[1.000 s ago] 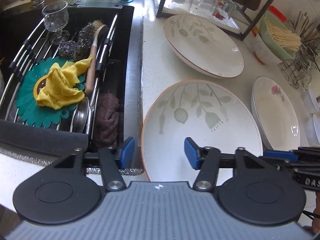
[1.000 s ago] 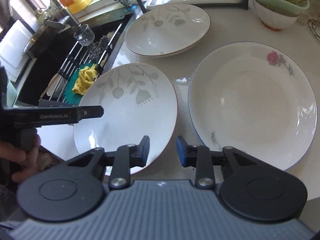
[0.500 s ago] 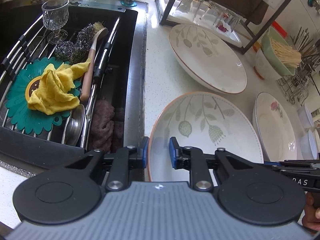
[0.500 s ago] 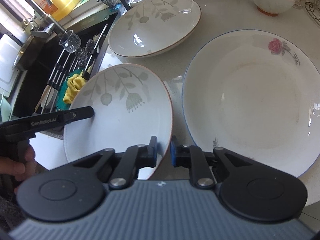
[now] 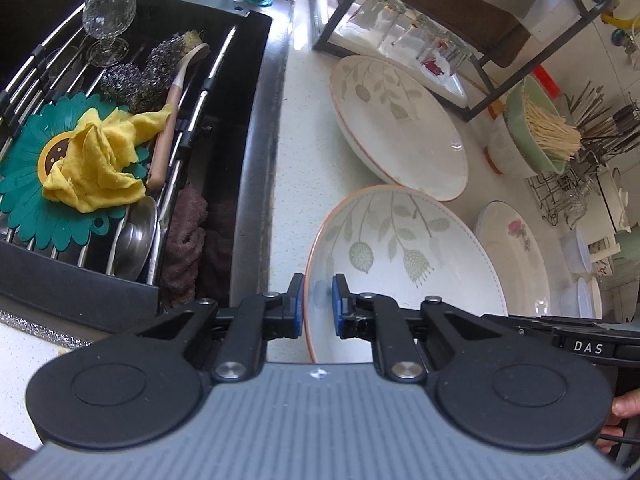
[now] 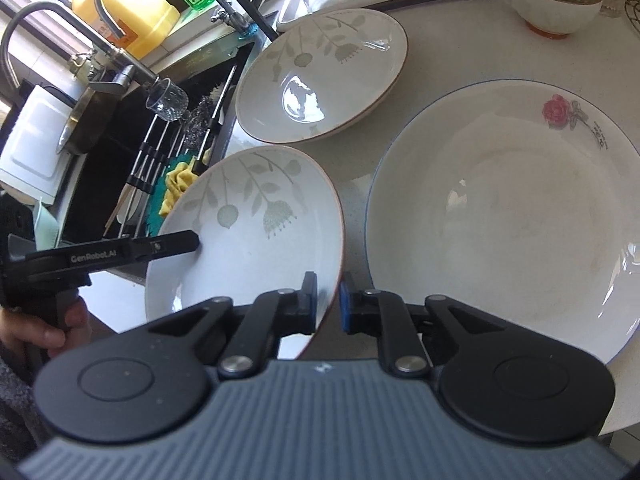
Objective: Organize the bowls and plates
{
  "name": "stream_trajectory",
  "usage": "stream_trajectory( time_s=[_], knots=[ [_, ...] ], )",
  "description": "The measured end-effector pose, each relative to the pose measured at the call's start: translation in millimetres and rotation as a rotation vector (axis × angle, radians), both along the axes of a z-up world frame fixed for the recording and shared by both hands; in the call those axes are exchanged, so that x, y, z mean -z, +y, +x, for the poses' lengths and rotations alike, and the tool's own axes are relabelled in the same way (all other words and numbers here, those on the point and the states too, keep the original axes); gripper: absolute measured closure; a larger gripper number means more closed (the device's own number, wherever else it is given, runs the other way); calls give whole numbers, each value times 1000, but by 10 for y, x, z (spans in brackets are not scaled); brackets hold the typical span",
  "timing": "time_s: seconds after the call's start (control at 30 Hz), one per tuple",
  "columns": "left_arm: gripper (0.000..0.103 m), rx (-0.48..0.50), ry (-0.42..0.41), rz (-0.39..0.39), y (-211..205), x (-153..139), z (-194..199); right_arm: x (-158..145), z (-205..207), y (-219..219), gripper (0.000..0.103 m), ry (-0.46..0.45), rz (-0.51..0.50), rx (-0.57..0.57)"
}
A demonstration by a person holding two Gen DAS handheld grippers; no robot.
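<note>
Left wrist view: the sink (image 5: 256, 128) lies at left, and the left tongs (image 5: 318, 304) are closing on the near left rim of the leaf plate (image 5: 404, 264), tilted above the counter (image 5: 296, 168). Right wrist view: the right tongs (image 6: 328, 300) clamp its right rim, beside the rose plate (image 6: 512, 220); a second leaf plate (image 6: 320, 76) sits behind.
</note>
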State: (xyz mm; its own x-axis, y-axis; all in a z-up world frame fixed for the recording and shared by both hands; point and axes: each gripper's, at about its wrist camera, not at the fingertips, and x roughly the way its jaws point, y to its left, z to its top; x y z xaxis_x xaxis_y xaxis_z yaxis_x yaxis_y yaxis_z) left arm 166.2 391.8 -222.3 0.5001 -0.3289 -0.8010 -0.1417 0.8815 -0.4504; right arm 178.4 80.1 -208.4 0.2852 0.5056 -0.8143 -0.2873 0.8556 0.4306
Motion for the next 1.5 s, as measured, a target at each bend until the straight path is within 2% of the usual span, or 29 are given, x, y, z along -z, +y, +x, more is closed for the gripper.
stream_trajectory(
  time_s=[0.17, 0.57, 0.73, 0.83, 1.0, 1.2, 1.3, 1.5],
  knots=[
    [87, 30, -11, 0, -101, -139, 63, -40, 33, -191, 88, 46, 67, 27],
    [87, 93, -58, -4, -555, -473, 353, -130, 107, -711, 89, 42, 125, 72],
    [87, 146, -40, 1, -830, -451, 601, -81, 148, -1009, 89, 40, 136, 125],
    [87, 195, -44, 32, -1033, -456, 759, -14, 178, -1197, 88, 44, 139, 157],
    [87, 240, -6, 56, -1308, -384, 1006, 139, 252, -1488, 88, 76, 148, 203],
    [87, 263, 31, 117, -1571, -322, 1220, 220, 343, -1623, 88, 89, 126, 207],
    [87, 258, 37, 115, -1631, -325, 1305, 214, 393, -1596, 88, 68, 79, 175],
    [86, 277, 41, 150, -1760, -301, 1337, 250, 444, -1676, 87, 31, 45, 203]
  ],
)
